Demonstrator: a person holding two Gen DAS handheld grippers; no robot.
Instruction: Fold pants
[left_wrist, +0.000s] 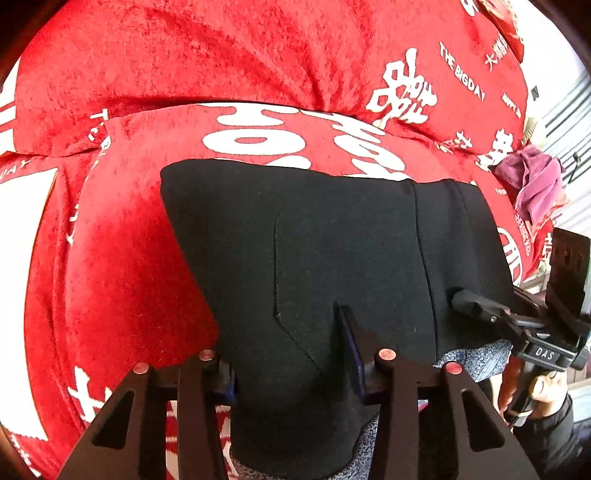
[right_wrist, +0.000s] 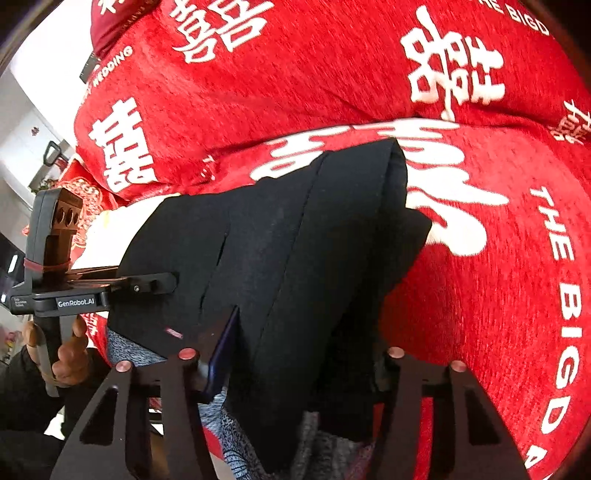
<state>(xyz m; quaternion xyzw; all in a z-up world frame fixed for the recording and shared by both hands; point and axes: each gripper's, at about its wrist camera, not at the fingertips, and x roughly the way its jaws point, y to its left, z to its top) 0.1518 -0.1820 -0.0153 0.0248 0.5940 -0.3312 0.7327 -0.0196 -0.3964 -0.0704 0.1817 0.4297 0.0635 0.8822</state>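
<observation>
Soft, limp black pants (left_wrist: 332, 251) on red blanket (left_wrist: 155, 74).
Gripped near edge by both: left hand-held gripper (left_wrist: 291, 354) and right hand-held gripper (right_wrist: 295, 354) straddled thick folds, clamping unclear.

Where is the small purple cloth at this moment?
In the left wrist view, the purple cloth lies at the right edge on the red bedspread, just beyond the far right corner of the black pants.
</observation>
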